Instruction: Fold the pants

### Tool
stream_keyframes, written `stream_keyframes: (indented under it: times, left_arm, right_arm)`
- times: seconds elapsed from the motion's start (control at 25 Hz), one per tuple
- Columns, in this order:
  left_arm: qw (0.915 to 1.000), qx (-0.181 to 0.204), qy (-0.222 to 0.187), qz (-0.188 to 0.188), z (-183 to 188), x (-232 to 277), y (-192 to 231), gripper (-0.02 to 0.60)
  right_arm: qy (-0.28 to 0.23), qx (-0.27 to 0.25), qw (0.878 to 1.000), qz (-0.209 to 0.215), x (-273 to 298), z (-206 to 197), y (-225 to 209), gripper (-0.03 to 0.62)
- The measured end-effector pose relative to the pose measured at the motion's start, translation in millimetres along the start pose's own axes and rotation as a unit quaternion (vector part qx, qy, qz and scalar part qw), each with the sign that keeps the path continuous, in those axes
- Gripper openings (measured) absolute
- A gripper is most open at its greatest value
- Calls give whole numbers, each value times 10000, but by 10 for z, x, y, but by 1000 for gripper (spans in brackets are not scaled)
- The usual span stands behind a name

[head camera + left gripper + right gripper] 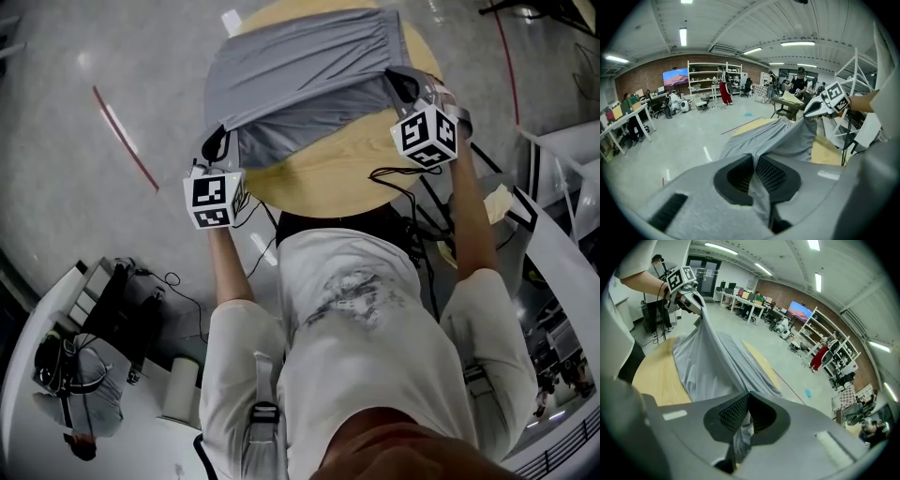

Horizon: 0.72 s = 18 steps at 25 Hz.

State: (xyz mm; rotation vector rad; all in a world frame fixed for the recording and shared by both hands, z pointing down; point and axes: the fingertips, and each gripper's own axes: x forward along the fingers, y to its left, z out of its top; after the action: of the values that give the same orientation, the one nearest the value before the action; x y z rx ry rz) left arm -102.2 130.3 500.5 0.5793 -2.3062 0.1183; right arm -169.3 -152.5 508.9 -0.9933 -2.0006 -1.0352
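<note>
Left fingers (773,174), right fingers (730,414) both clamped shut on pants (300,75) edge, held above round surface (328,178). First fold seems underway; laying over, further folds left.

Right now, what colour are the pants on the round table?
The pants are plain grey; the head view shows it best.

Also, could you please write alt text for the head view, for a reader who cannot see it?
Seen from above, a person holds grey fabric pants by one lifted edge over a round light wooden table, with the left gripper and the right gripper each shut on the cloth.
</note>
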Motion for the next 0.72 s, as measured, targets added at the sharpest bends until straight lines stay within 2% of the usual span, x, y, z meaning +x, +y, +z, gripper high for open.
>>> stream_keyframes:
  times: [0.36,0.72]
  left_arm:
    - [9999,-2,115,-24,-41,378,390,21]
    - [9998,98,152,-5,30,725,682,21]
  right_arm:
    - [198,-59,9998,29,449,131,-148,15]
    - [500,-349,9981,-58,837,215,-321,15]
